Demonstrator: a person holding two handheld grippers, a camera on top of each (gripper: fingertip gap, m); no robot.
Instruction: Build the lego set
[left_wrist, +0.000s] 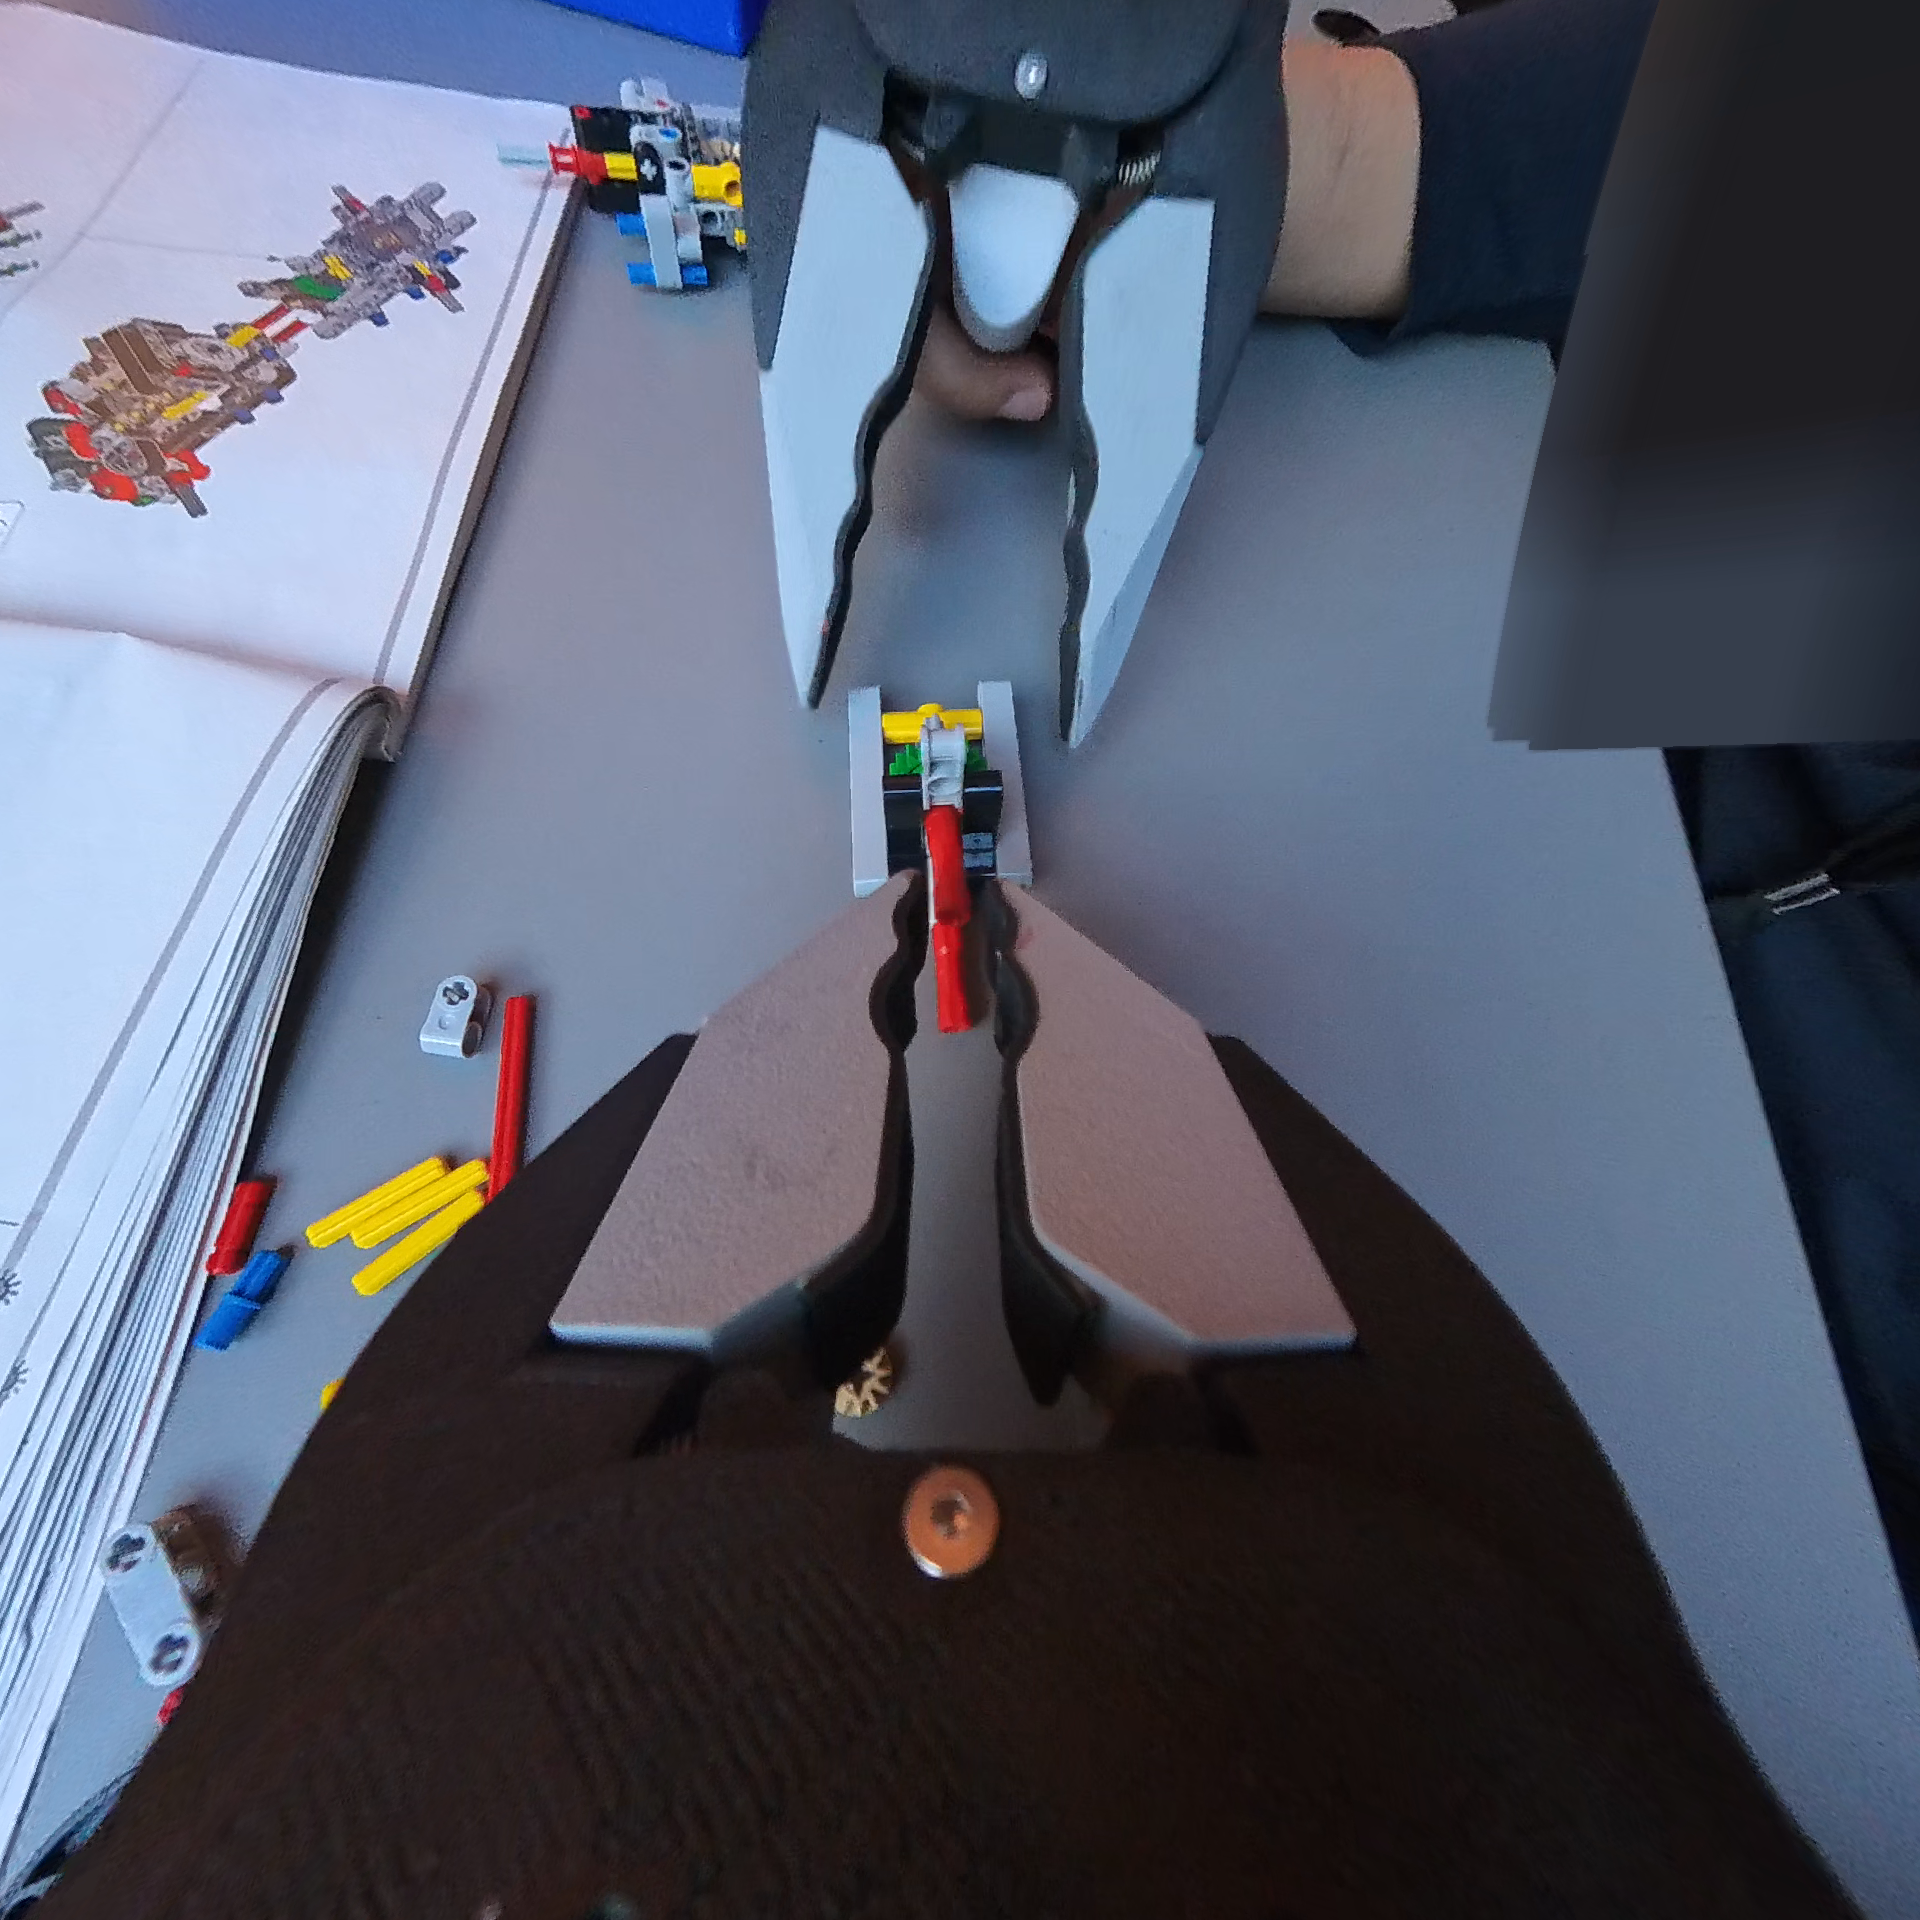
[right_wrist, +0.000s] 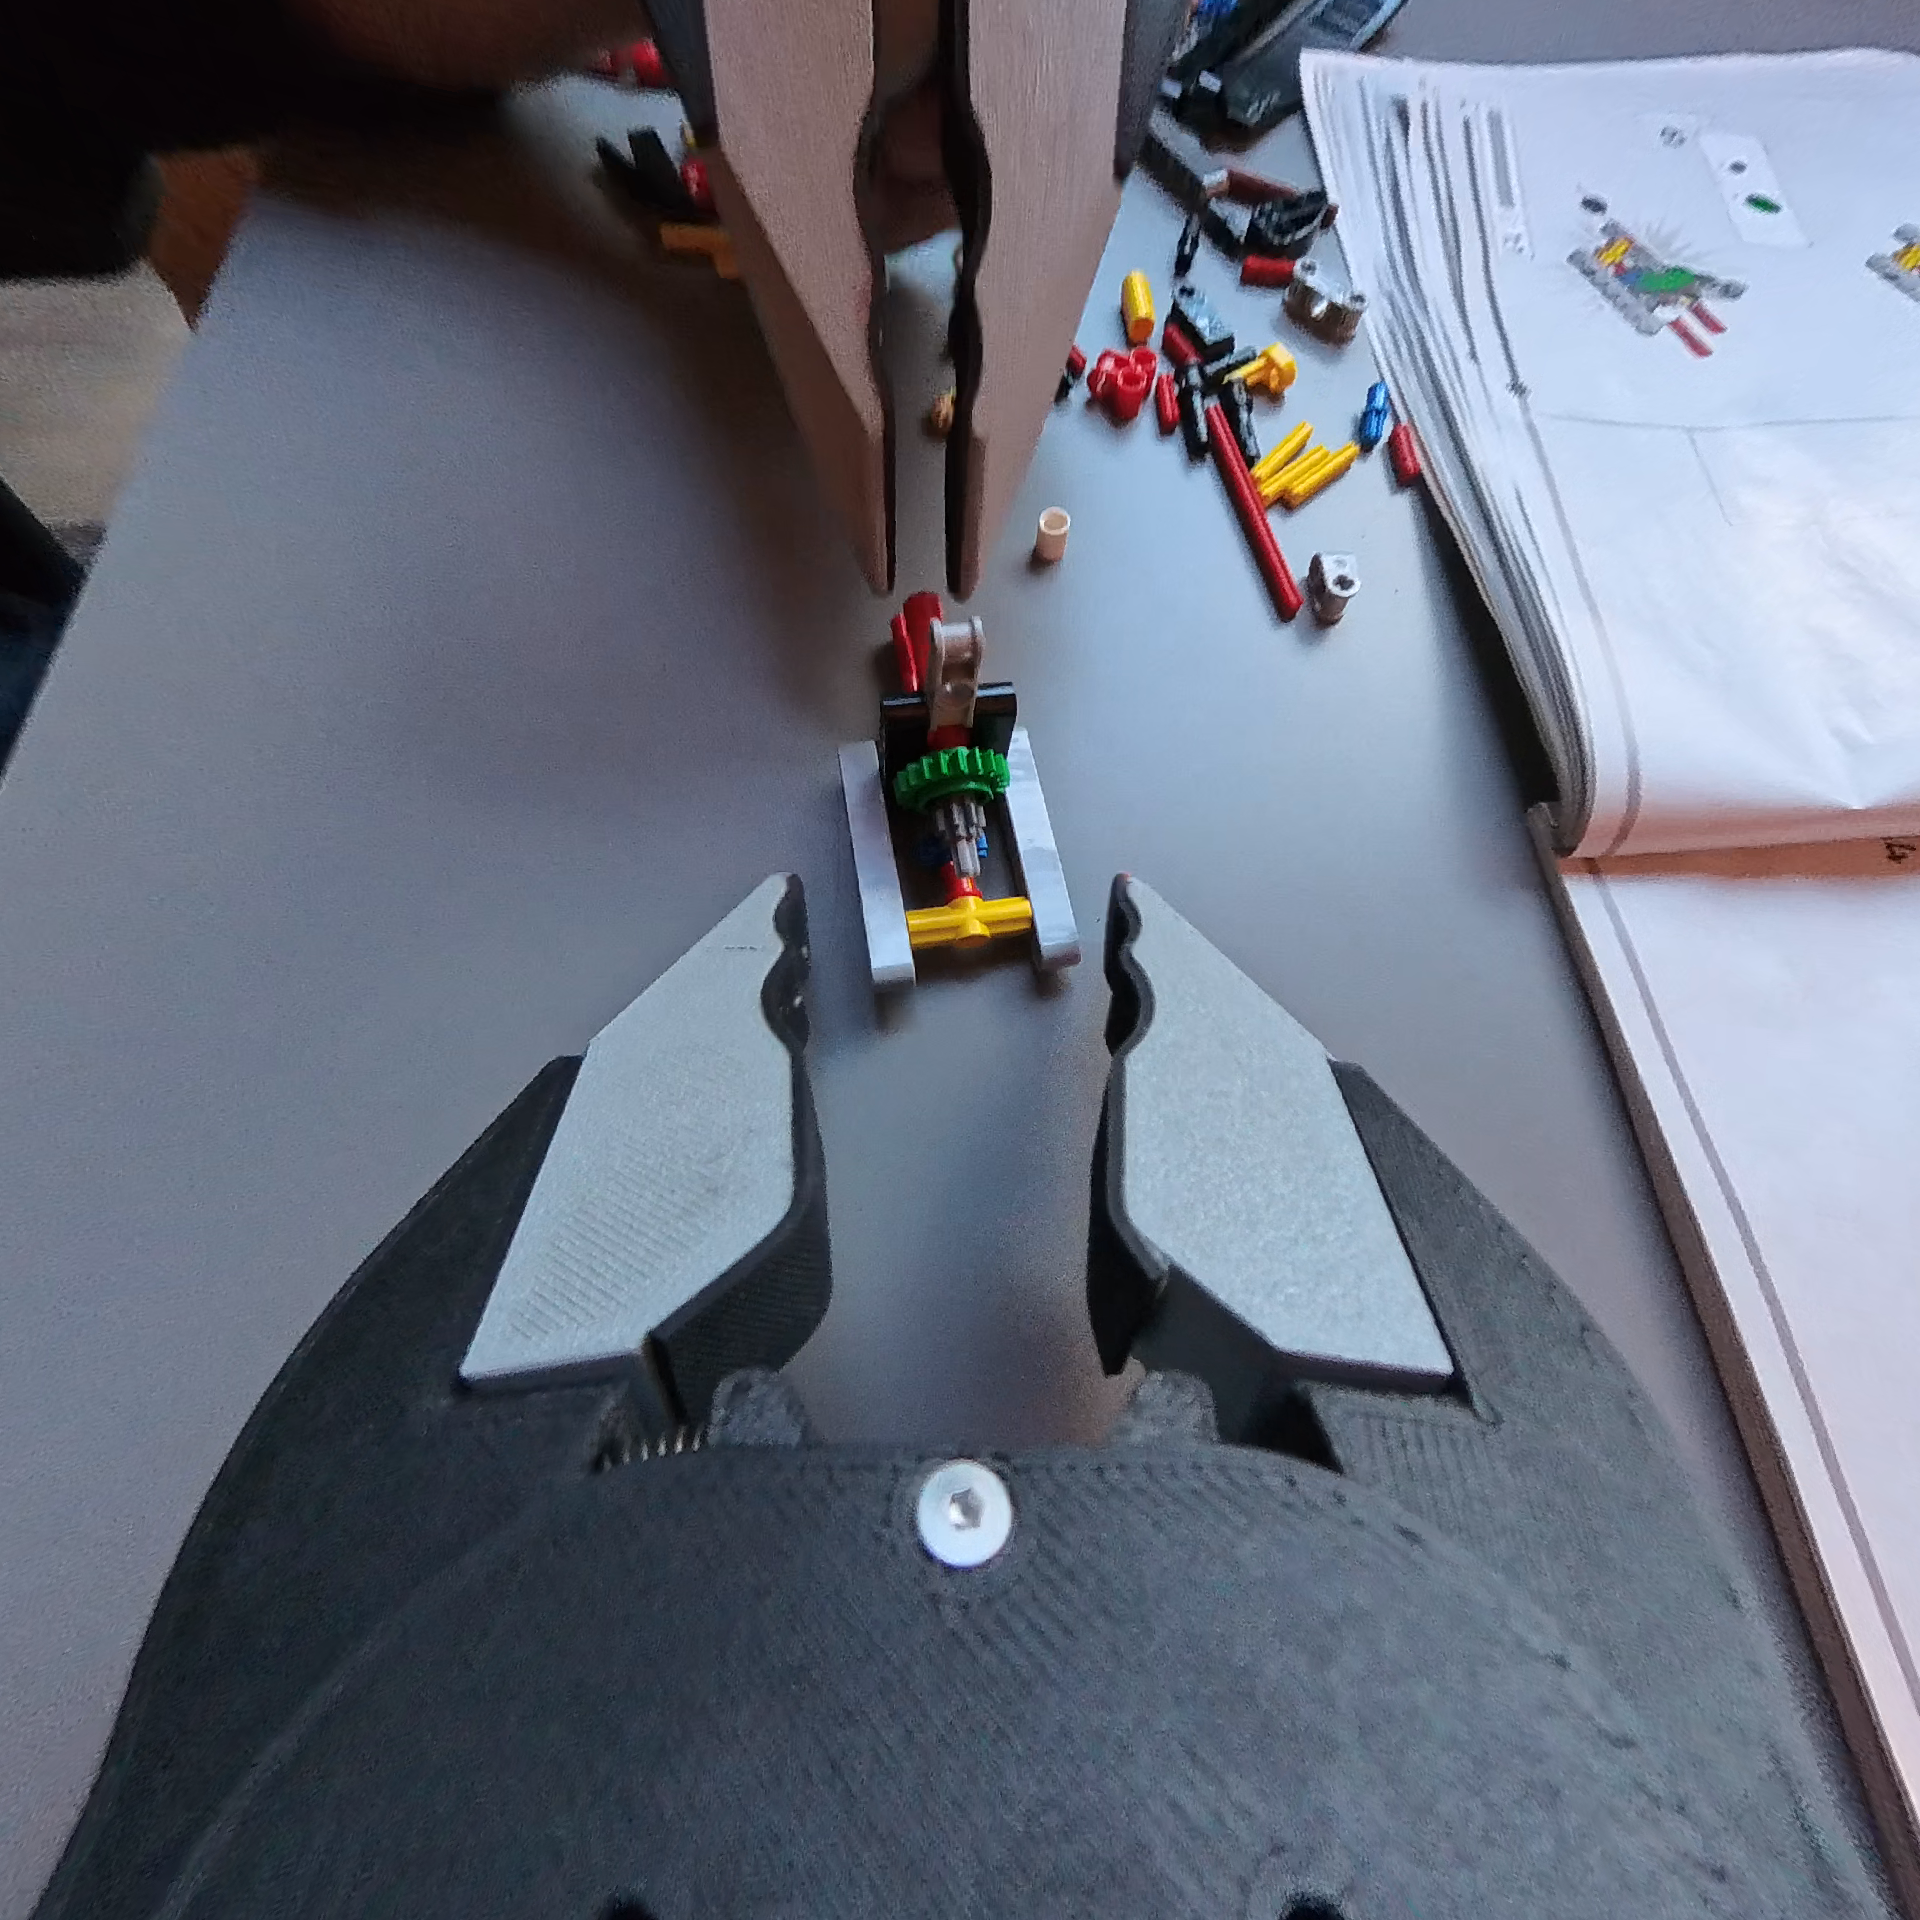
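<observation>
Left claw (left_wrist: 951, 914) nearly together around red axle (left_wrist: 948, 935) of grey-framed, green-geared assembly (right_wrist: 961, 831); right claw (right_wrist: 956, 935) apart.

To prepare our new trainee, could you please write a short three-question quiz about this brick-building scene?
1. True or false: the right hand-held gripper is clamped on the small brick assembly.
2. The gear in the assembly is: A blue, B green, C black.
3. Fill in: the cross-piece at the assembly's end nearest the right hand-held gripper is ____.
Key: 1 false, its fingers stand apart and clear of the assembly; 2 B; 3 yellow.
</observation>
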